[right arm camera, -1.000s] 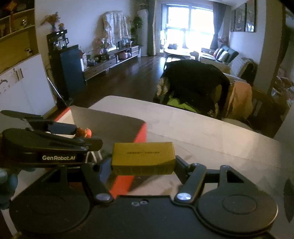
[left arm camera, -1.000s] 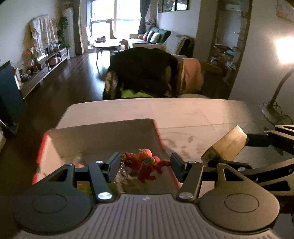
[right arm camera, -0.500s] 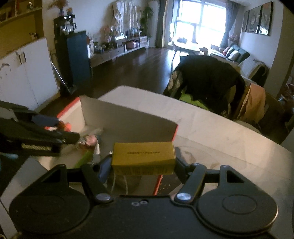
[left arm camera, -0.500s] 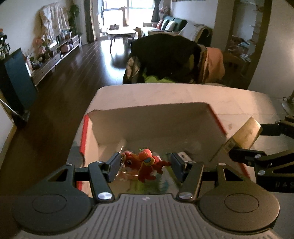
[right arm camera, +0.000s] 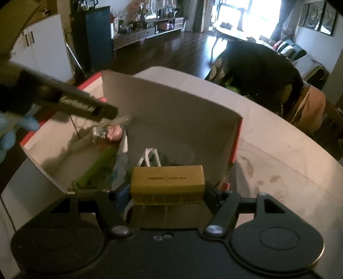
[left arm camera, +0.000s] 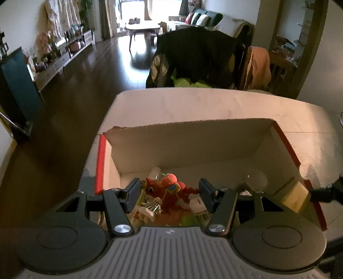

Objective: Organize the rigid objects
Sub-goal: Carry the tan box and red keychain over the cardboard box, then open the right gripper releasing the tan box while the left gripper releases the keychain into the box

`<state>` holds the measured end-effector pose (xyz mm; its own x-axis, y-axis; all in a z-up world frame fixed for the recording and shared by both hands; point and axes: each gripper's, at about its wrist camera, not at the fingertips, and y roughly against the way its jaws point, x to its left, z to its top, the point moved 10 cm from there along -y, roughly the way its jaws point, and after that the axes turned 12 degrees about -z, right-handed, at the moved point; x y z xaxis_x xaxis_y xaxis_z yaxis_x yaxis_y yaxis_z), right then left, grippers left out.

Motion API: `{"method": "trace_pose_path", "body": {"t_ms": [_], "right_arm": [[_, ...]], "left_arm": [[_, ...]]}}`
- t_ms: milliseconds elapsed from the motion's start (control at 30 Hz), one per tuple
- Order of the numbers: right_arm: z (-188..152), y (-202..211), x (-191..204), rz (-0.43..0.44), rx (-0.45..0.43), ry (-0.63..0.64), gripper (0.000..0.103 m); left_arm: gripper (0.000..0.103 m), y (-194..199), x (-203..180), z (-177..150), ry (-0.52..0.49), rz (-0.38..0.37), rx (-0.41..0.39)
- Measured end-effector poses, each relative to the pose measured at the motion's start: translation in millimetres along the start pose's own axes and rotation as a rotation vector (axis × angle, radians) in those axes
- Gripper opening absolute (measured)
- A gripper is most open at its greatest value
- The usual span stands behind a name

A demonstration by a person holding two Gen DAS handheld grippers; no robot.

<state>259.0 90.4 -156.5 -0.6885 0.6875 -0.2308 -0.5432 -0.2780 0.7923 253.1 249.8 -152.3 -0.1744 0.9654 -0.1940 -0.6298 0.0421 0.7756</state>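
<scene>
Left gripper [left arm camera: 169,192] is clamping a red toy [left arm camera: 169,188], right gripper [right arm camera: 168,188] a yellow carton [right arm camera: 167,184]. Both are hanging over the open box [left arm camera: 184,143], apparently for dropping among its clutter.

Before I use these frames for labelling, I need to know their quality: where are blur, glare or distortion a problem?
Left wrist view: window blown out, glare on the dark floor, fisheye bends the cardboard box rim; red toy sharp. Right wrist view: left gripper smeared by blur, box contents dim, yellow box print small but crisp.
</scene>
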Motion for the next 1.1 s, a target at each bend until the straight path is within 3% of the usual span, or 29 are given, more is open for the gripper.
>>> {"method": "trace_pose_path", "body": {"t_ms": [600,967,1100], "right_arm": [[-5,-27,7,0.030,0.062,0.004,0.071],[-5,-21,3,0.016,0.035,-0.004,0.082],[-5,-15,-1,0.020,0.022,-0.024,0.083]], "left_arm": [[0.059,-45,3,-33,-0.025,-0.024,0.132],[0.061,-40,-1,-37,0.003,-0.042,0.140],[0.068,-34,-6,-40,0.000,-0.045,0.135]]}}
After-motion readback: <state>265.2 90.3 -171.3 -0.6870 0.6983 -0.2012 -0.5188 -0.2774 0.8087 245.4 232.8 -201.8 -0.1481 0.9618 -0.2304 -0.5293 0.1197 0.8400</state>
